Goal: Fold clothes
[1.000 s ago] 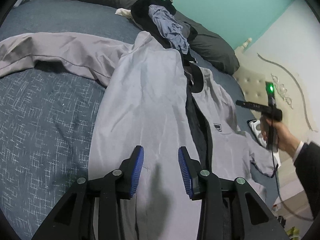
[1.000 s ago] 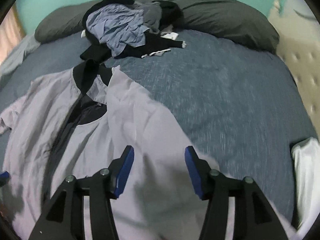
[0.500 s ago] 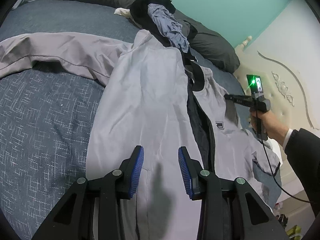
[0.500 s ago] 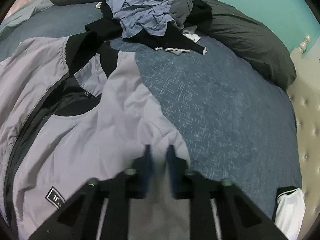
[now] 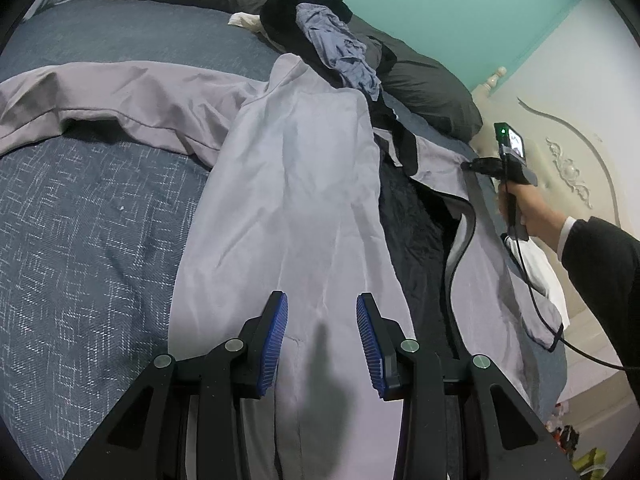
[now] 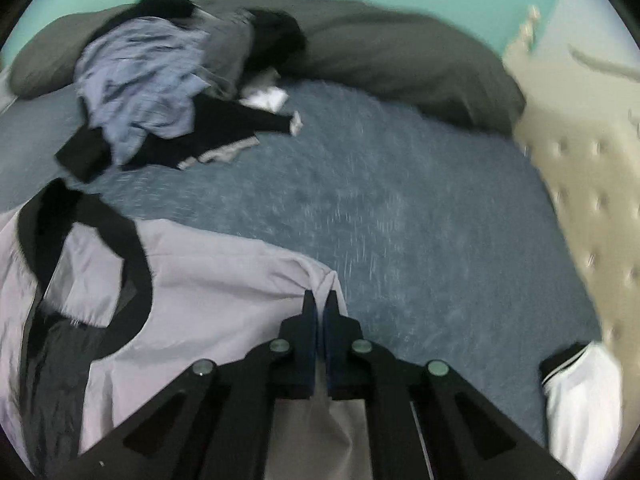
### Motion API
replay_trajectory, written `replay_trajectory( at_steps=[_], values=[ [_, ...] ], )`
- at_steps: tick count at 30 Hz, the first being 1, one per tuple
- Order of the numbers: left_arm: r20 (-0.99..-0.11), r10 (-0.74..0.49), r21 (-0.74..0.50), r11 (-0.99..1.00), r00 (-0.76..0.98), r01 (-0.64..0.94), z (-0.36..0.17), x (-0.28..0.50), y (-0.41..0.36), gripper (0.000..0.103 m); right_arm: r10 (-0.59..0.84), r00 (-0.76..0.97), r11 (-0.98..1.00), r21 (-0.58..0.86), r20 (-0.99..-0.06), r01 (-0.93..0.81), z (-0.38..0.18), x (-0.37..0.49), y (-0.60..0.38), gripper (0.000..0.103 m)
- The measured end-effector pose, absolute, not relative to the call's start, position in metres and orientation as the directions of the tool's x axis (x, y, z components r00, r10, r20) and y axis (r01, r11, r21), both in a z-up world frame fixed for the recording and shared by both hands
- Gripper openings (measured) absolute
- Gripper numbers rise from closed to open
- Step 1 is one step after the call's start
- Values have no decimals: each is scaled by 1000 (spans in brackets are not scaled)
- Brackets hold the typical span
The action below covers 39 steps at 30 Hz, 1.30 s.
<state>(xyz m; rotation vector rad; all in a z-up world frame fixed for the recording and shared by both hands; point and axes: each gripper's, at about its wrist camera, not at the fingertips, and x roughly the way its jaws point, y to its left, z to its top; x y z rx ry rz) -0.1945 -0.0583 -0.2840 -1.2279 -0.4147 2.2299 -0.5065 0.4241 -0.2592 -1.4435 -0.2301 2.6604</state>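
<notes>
A light grey jacket (image 5: 296, 200) with a black collar lies open on the blue bedspread (image 5: 80, 220), one sleeve stretched out to the left. My left gripper (image 5: 322, 316) hovers open over the jacket's left front panel, with nothing between its blue pads. In the right wrist view my right gripper (image 6: 320, 300) is shut on a bunched edge of the jacket (image 6: 208, 272) near its shoulder. From the left wrist view, a hand (image 5: 520, 208) holds that right gripper (image 5: 466, 166), and the jacket's right front hangs raised from it, baring the dark lining.
A pile of dark and blue clothes (image 5: 332, 44) sits against the dark pillows (image 5: 420, 80) at the far end of the bed. A white garment (image 6: 580, 392) lies by the padded cream headboard (image 6: 580, 200) on the right. Blue bedspread (image 6: 400, 220) stretches ahead of the right gripper.
My right gripper went from open to shut on the jacket's edge and moved up toward the collar end, lifting the right front panel. The left gripper stayed still.
</notes>
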Motion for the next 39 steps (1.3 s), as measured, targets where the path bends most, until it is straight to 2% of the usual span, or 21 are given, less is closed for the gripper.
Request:
replay_trajectory(
  at_steps=[4,6,13,14,16,17,19,22,24,34,35,36,39],
  values=[
    [-675,602,-512,-798,-426,-317,-285,-195,-59,39,175,-491,-984,-162,-853,-69,-273,-513,431,8],
    [-675,601,-512,-799,-427,-316,-285,-195,-60,39,186,-519,-983,-157,-834,-99,-265,-506,431,16],
    [-670,603,-514,-797,-432,-316,-282,-194,-60,39,129,-626,-992,-94,-769,-88,-227,-474,415,21],
    [-669,604,-514,-797,-434,-316,-282,-194,-60,39,80,-641,-997,-55,-763,-59,-221,-468,412,21],
    [-666,606,-519,-796,-435,-313,-281,-193,-61,39,52,-677,-998,-63,-734,-9,-209,-451,400,23],
    [-665,607,-519,-795,-435,-314,-280,-193,-61,39,-9,-665,-999,-19,-747,34,-208,-446,393,24],
    [-662,609,-520,-793,-436,-318,-278,-192,-60,39,-153,-612,-986,81,-776,143,-208,-437,377,34],
    [-656,614,-524,-789,-438,-320,-276,-189,-61,39,-216,-535,-939,23,-817,343,-220,-413,328,45],
    [-652,622,-536,-782,-433,-317,-276,-189,-60,39,-210,-505,-909,-23,-837,416,-229,-401,306,45],
    [-641,630,-544,-776,-439,-319,-272,-186,-63,39,-6,-470,-886,-214,-882,412,-272,-384,283,43],
    [-641,630,-547,-775,-438,-316,-273,-187,-64,39,14,-480,-881,-238,-877,409,-275,-383,283,38],
    [-641,630,-547,-776,-438,-315,-273,-187,-64,39,34,-492,-875,-264,-870,406,-277,-382,284,21],
    [-642,631,-547,-775,-437,-315,-274,-187,-64,39,-7,-513,-898,-220,-858,380,-270,-382,294,5]
  ],
)
